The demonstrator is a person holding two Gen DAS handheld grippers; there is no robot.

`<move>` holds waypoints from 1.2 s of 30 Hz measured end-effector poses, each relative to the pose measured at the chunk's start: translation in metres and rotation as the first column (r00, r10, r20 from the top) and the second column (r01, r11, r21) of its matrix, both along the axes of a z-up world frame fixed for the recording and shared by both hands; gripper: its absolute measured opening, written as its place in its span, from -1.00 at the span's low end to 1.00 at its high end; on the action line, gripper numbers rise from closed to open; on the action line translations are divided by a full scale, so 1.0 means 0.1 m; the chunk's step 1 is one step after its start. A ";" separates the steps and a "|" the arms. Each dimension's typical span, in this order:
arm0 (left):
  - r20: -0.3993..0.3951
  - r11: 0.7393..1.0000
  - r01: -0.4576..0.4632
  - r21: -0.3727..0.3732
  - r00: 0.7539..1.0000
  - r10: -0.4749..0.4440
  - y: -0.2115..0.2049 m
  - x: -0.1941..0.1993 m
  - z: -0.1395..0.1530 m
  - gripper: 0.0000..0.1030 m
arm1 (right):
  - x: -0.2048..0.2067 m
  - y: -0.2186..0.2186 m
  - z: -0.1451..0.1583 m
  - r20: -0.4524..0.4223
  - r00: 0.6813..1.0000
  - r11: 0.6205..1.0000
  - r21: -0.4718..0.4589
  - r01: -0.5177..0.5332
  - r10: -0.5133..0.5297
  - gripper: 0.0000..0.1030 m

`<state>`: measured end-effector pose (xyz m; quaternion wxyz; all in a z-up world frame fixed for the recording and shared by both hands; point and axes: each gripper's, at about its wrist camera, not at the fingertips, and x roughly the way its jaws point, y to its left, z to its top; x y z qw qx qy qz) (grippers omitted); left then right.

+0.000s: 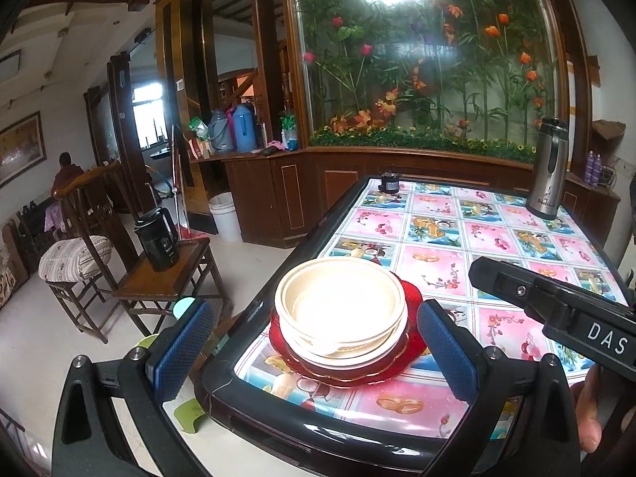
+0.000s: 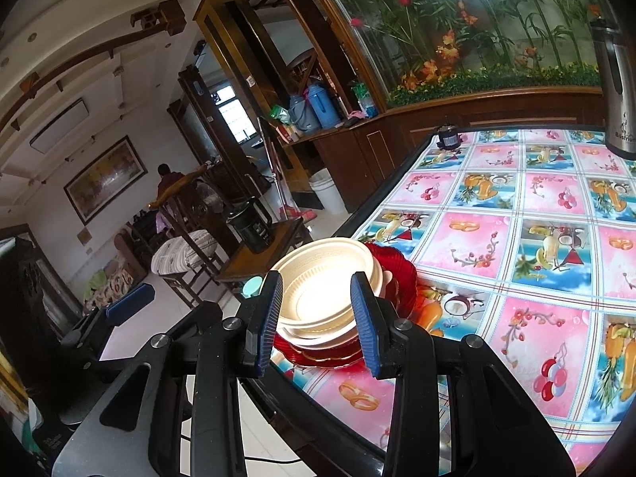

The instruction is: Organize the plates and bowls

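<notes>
We keep the cream plastic bowls (image 1: 342, 310) nested on the red scalloped glass plate (image 1: 411, 298) near the table's (image 1: 254, 409) corner; left gripper (image 1: 316, 351) wide open, right gripper (image 2: 318, 324) half-open, both empty.

A family home's dining rm is showing here: table (image 1: 457, 238) w/ fruit-print cloth sitting by a wood cabinet (image 1: 318, 183), thermos flasks (image 1: 234, 131) crowding the counter, chair (image 1: 75, 238) w/ cushion standing nearby, framed painting (image 2: 105, 179) hanging on the far wall.
</notes>
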<state>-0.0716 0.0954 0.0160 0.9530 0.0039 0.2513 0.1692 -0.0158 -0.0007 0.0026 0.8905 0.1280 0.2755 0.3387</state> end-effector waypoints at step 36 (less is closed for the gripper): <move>0.001 1.000 -0.005 0.020 1.000 0.005 0.03 0.02 -0.02 0.99 | 0.01 0.12 -0.05 -0.023 1.000 1.000 -0.016 -0.007 0.006 -0.31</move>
